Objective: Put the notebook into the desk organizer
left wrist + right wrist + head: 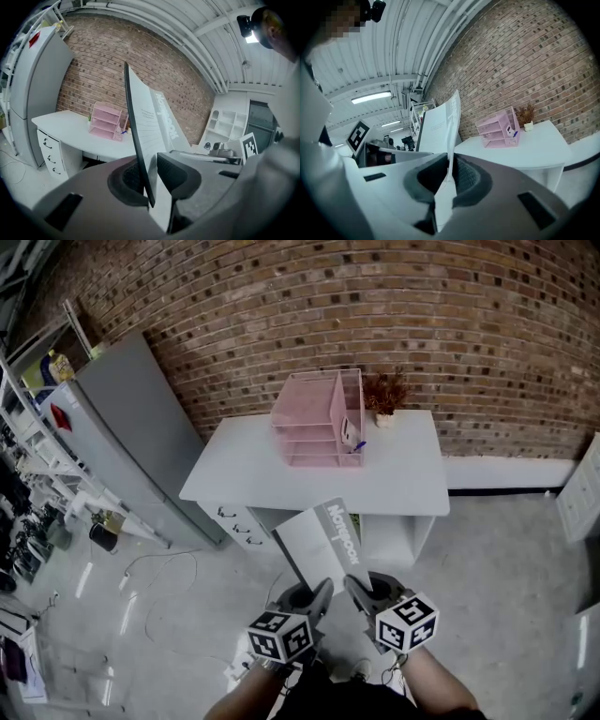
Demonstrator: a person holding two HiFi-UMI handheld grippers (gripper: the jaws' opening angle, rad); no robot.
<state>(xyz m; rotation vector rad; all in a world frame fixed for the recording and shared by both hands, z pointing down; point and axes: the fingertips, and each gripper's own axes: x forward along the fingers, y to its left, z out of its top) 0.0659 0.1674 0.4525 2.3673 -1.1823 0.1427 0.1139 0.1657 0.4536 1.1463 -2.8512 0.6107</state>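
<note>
A white notebook [323, 540] with grey lettering on its cover hangs in the air in front of the desk, held by its near edge. My left gripper [319, 594] is shut on its near left corner, and my right gripper [359, 589] is shut on its near right part. In the left gripper view the notebook [150, 122] stands edge-on between the pads of the left gripper [152, 176]. The right gripper [449, 176] pinches a thin sheet of the notebook [438, 126]. The pink desk organizer [319, 418] stands at the back of the white desk [403, 479], well beyond the notebook.
A small dried plant in a white pot [384, 395] sits right of the organizer against the brick wall. A grey cabinet [131, 446] and cluttered shelving stand to the left. Desk drawers [234, 521] face me, and a white unit [577, 488] is at the right.
</note>
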